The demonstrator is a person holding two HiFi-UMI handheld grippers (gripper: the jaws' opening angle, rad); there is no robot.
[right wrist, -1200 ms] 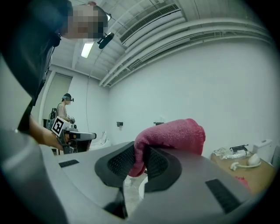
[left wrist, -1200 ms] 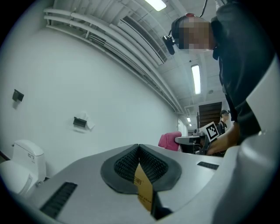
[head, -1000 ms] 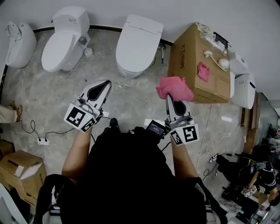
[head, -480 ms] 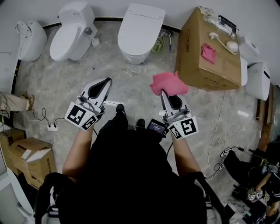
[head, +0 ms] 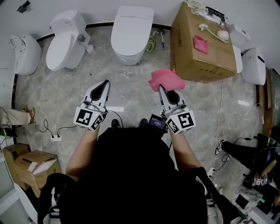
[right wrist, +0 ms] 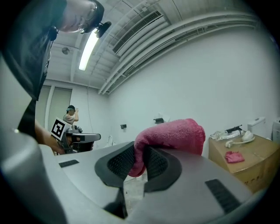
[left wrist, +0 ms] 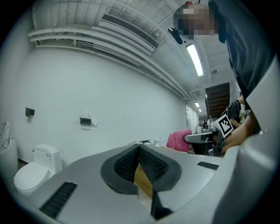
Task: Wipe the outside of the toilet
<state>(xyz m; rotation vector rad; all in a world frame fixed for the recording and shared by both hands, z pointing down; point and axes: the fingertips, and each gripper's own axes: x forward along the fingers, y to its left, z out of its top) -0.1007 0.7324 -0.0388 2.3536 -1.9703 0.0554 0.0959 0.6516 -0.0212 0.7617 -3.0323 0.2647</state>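
Grey marbled floor [head: 52, 100] below a white wall [head: 100, 8]. Against the wall, a closed-lid toilet [head: 131, 33] at centre, a second toilet [head: 65, 43] to its left and a cardboard box [head: 192, 61] to its right. On the box top, a small pink rag [head: 200, 43]. Right gripper [head: 162, 89] raised over the floor, jaws clamped on a pink cloth [head: 165, 78] that bunches over their tips. Cloth well apart from both toilets, near the box's front corner. Left gripper [head: 104, 85] level with the right one and apart from it, jaws pressed together and gripping nothing. Tan sliver in the seam between the pads, possibly the box beyond.
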